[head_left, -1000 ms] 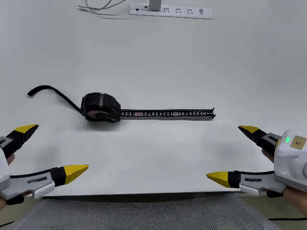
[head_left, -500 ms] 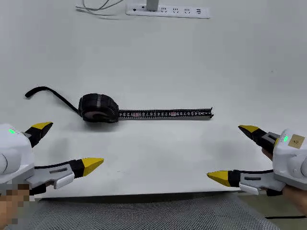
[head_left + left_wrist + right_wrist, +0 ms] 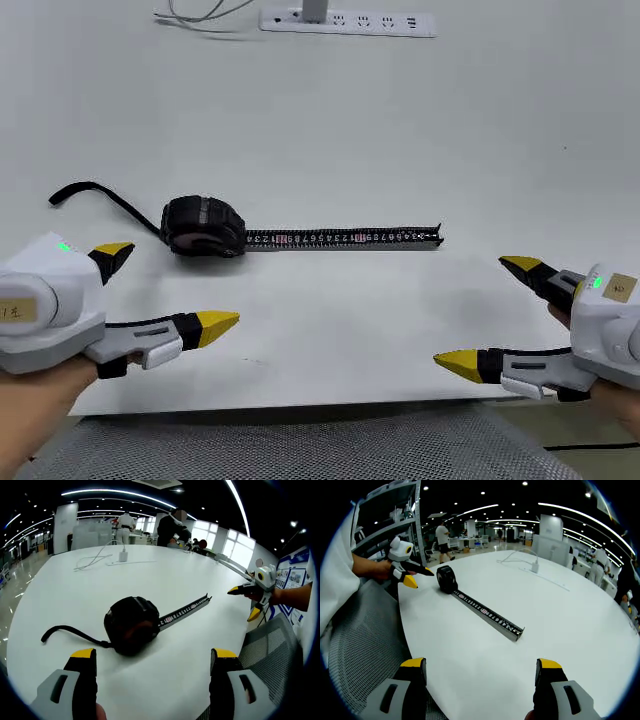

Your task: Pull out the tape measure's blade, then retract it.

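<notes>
A black tape measure (image 3: 204, 226) lies on the white table (image 3: 330, 130), its blade (image 3: 342, 238) drawn out to the right and flat on the top. A black wrist strap (image 3: 95, 196) trails off to its left. My left gripper (image 3: 165, 290) hovers open just in front of the case (image 3: 131, 625), not touching it. My right gripper (image 3: 490, 312) is open at the table's front right, short of the blade's end hook (image 3: 516, 632). The case (image 3: 446, 579) and the left gripper (image 3: 409, 573) also appear far off in the right gripper view, and the right gripper (image 3: 246, 600) shows in the left gripper view.
A white power strip (image 3: 347, 21) with a plugged-in adapter and a white cable (image 3: 195, 13) lies at the table's far edge. A grey mesh chair seat (image 3: 300, 445) sits below the near edge. Several people stand far off in the room.
My left gripper has moved forward and right, toward the tape measure's case. The right gripper has stayed nearly still. The tape and its blade have not moved.
</notes>
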Demonstrator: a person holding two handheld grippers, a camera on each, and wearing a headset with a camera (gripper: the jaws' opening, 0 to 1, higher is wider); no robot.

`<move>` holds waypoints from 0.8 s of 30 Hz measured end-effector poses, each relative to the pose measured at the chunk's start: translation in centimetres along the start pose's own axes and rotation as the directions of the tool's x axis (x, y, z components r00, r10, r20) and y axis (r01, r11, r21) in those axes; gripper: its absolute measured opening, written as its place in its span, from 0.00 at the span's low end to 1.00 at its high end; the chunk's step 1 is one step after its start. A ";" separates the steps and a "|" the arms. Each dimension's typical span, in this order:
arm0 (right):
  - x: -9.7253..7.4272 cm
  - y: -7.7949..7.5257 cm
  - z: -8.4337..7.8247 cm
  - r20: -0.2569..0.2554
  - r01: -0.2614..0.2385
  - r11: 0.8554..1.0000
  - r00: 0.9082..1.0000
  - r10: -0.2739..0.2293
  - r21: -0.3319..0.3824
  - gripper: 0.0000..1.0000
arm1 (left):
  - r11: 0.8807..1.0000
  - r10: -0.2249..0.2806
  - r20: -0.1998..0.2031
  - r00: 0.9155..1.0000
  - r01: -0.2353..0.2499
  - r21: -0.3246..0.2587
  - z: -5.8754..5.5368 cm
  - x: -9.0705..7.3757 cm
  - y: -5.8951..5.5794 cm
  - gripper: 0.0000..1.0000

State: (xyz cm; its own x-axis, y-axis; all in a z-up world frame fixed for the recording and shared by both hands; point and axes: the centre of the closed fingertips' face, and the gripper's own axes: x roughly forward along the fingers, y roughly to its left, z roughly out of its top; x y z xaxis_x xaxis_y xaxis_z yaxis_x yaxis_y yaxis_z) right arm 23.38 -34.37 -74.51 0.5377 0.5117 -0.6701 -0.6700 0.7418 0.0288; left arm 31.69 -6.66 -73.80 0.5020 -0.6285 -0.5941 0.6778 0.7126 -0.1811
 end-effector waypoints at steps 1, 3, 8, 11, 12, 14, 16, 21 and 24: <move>0.0 0.0 0.0 -0.001 0.001 1.000 1.000 -0.001 0.000 0.89 | 1.000 0.000 0.002 1.000 0.000 -0.002 0.1 0.1 0.0 0.92; 0.0 -0.1 0.1 0.001 0.001 1.000 1.000 -0.001 -0.001 0.89 | 1.000 -0.001 0.003 1.000 0.001 -0.001 0.4 0.5 0.0 0.92; 0.0 -0.2 0.5 0.010 -0.001 1.000 1.000 0.001 -0.007 0.88 | 1.000 -0.003 0.011 1.000 0.003 0.002 1.3 1.3 0.1 0.92; -0.1 -0.4 0.7 0.014 0.001 1.000 1.000 -0.001 -0.008 0.88 | 1.000 0.001 0.013 1.000 -0.001 -0.005 1.5 1.6 0.1 0.92; -0.1 -0.4 0.7 0.013 0.002 1.000 1.000 -0.002 -0.009 0.88 | 1.000 0.002 0.018 1.000 -0.002 -0.008 1.6 1.7 0.2 0.92; -0.1 -0.5 0.7 0.012 0.002 1.000 1.000 -0.001 -0.009 0.88 | 1.000 0.005 0.017 1.000 -0.005 -0.008 1.7 1.9 0.2 0.92; -0.1 -0.6 0.5 0.009 0.001 1.000 1.000 -0.001 -0.010 0.88 | 1.000 0.009 0.020 1.000 -0.009 -0.026 1.8 2.0 0.2 0.92; -0.1 -0.7 0.3 0.008 0.000 1.000 1.000 0.000 0.000 0.87 | 0.998 0.018 0.036 0.999 -0.016 -0.053 2.2 2.3 -0.1 0.90; 0.0 -0.6 0.3 0.009 -0.001 1.000 1.000 0.001 0.003 0.87 | 0.998 0.026 0.041 0.999 -0.023 -0.061 2.3 2.5 -0.1 0.89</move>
State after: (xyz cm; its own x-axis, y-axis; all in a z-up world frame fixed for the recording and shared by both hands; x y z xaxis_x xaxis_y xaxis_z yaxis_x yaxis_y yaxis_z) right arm 23.89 -34.70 -74.28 0.5418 0.5165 -0.6630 -0.6690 0.7426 0.0319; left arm 34.10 -9.01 -73.42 0.5412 -0.6222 -0.5657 0.6318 0.7448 -0.2148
